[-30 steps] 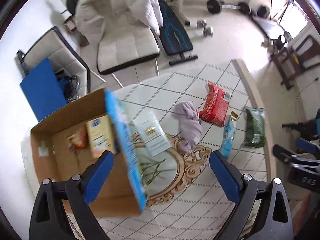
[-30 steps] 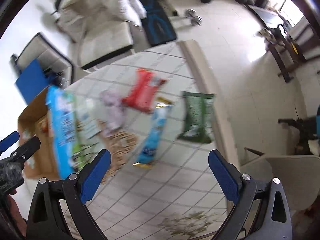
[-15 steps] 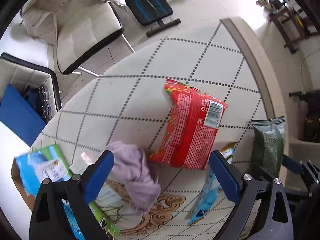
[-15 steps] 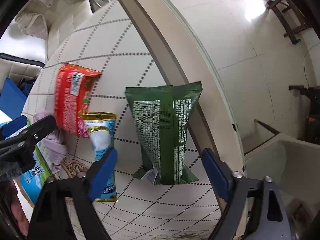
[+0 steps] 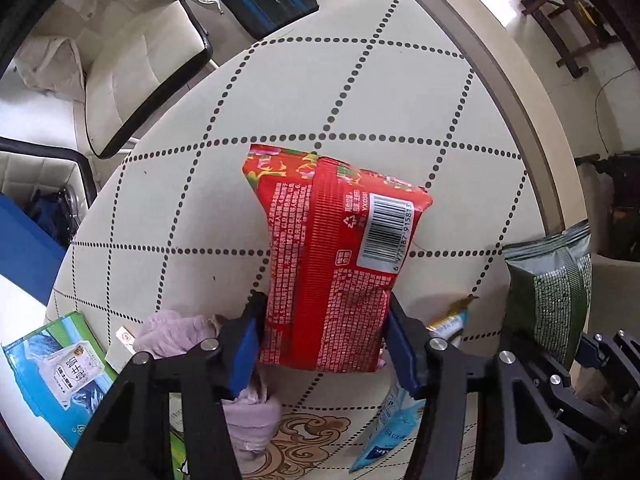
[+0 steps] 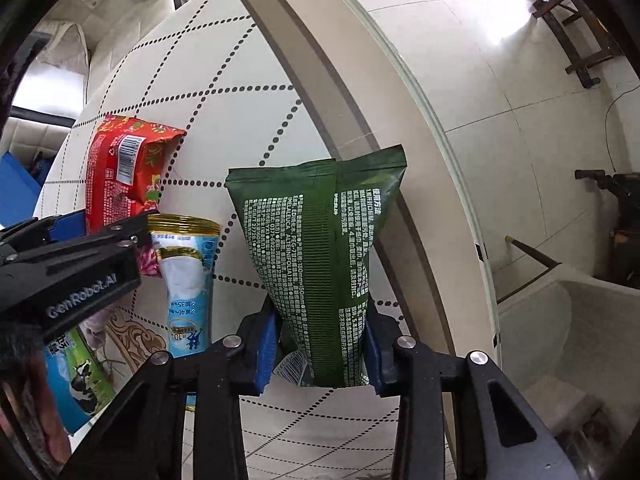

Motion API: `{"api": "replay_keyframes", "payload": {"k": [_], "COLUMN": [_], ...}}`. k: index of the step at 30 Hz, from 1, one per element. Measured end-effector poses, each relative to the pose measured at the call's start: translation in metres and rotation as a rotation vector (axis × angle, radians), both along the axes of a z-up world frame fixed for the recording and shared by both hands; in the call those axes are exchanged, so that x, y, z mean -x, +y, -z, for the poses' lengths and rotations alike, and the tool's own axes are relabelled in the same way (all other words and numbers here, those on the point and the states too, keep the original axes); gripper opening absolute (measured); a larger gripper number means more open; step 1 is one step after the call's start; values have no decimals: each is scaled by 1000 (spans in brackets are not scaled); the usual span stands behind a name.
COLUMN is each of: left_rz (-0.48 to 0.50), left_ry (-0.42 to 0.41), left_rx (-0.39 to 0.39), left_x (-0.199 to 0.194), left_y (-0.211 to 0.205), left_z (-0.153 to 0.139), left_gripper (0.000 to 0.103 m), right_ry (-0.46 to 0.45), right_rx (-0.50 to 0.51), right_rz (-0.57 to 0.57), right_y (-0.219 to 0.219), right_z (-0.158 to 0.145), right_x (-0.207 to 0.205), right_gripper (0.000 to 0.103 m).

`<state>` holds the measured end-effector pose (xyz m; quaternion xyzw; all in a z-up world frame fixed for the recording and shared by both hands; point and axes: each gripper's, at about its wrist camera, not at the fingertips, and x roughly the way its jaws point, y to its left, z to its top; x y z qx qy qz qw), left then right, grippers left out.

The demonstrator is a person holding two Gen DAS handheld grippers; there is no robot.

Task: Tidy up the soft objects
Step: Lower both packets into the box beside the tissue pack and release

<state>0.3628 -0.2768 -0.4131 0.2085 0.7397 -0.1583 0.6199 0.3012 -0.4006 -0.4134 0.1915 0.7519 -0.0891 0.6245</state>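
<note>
Gripping, both sides: a soft packet is pinched near its lower end by each gripper, so that, judging by the task, each can be lifted off the table (image 5: pixel 168 184) together.
Left gripper (image 5: pixel 324 344): closed on the red packet (image 5: pixel 332 264); the blue pads are pressed against the packet's two long sides, and the packet is seen running forward from between the fingers, its barcode face upward.
Purple cloth (image 5: pixel 176 332): left crumpled on the table, just beside and partly under the left gripper's left finger.
Blue sachet (image 6: pixel 188 280): laid flat between the two packets, touching neither gripper as far as can be told.
Right gripper (image 6: pixel 320 344): closed on the green packet (image 6: pixel 320 248); the sides are visibly squeezed inward at the pads.
Green packet position: held near the table's rim, its far end spread wide and its printed back turned upward.
Contact with table: whether either packet is lifted cannot be told.
</note>
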Motion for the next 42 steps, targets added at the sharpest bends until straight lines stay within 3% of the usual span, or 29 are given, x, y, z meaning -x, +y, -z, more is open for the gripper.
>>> {"api": "replay_keyframes", "payload": {"k": [6, 14, 20, 25, 28, 32, 38, 42], "left_rz": [-99, -241, -364, -465, -514, -606, -674, -673], "left_ry": [-15, -128, -240, -326, -370, -366, -301, -248], "left_rx": [74, 216, 334, 347, 295, 241, 163, 120], "left_x": [0, 31, 49, 61, 65, 64, 48, 25], "left_y": [20, 80, 174, 269, 328, 403, 483, 509], "left_z": [-26, -115, -192, -234, -239, -226, -179, -141], "left_gripper": [45, 45, 45, 45, 45, 45, 45, 45], "right_ry": [-24, -160, -260, -316, -328, -308, -213, -137], "right_rx": [-24, -75, -138, -193, -214, -234, -245, -232], "right_rz": [16, -15, -129, -236, -308, -382, -416, -412], "right_y": [1, 25, 98, 186, 246, 331, 418, 454], "right_z": [-14, -82, -149, -195, -210, -211, -168, -133], "right_x": [11, 34, 46, 39, 33, 21, -1, -15], "right_gripper": [30, 29, 29, 29, 29, 29, 29, 29]}}
